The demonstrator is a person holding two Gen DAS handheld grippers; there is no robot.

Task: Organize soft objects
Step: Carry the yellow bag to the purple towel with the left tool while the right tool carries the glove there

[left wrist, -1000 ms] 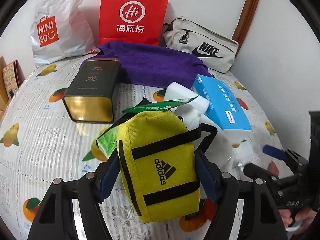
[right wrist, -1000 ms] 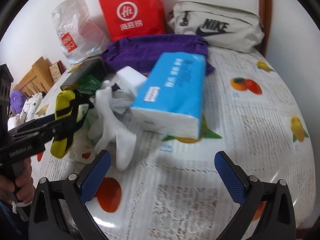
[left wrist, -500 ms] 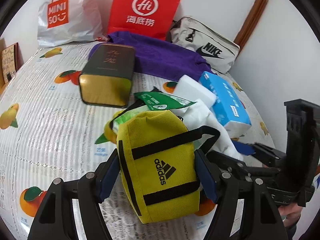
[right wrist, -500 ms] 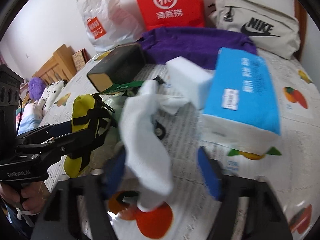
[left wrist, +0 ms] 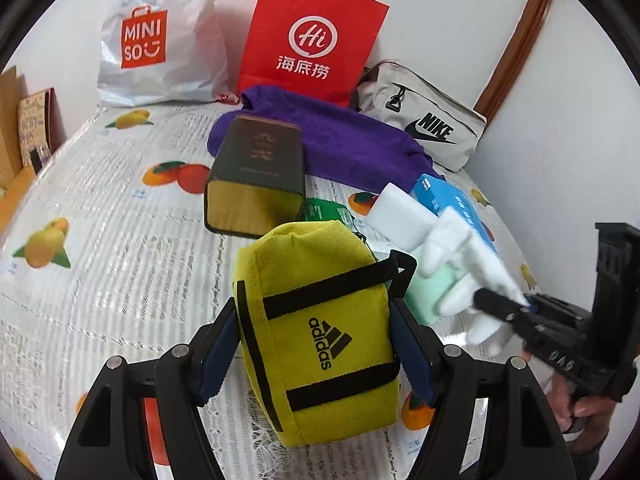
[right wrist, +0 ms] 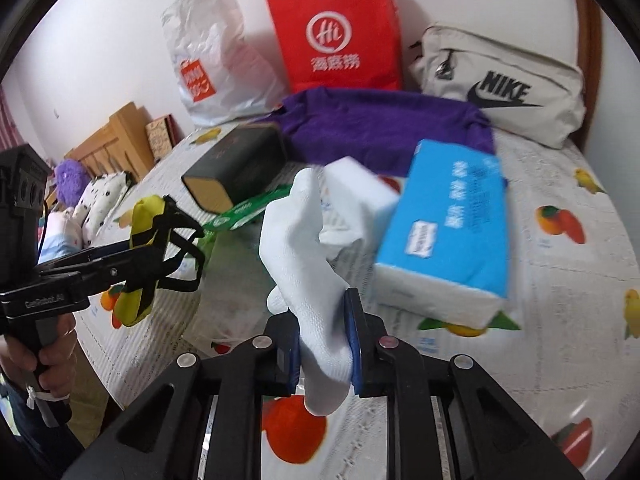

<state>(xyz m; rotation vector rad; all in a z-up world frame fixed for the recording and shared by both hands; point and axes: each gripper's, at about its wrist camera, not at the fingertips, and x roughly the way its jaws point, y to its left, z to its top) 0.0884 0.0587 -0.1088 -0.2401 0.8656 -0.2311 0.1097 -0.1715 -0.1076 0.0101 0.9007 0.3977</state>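
Observation:
My left gripper (left wrist: pixel 316 344) is shut on a yellow Adidas pouch (left wrist: pixel 320 328) with black straps and holds it above the table; the pouch also shows in the right wrist view (right wrist: pixel 140 240). My right gripper (right wrist: pixel 326 336) is shut on a white glove (right wrist: pixel 304 248), which is lifted off the table; the glove also shows in the left wrist view (left wrist: pixel 468 264). A white foam block (right wrist: pixel 360 196), a blue tissue pack (right wrist: pixel 448 224) and a purple towel (right wrist: pixel 380 124) lie behind.
A dark tin box (left wrist: pixel 256 180) lies on the fruit-print tablecloth (left wrist: pixel 100 240). A green packet (right wrist: pixel 248 212) lies by it. A Miniso bag (left wrist: pixel 156 40), a red paper bag (left wrist: pixel 312 44) and a grey Nike bag (left wrist: pixel 424 124) stand against the wall.
My right gripper has shut on the white glove and lifted it. My left gripper has raised the yellow pouch higher and nearer the tin box.

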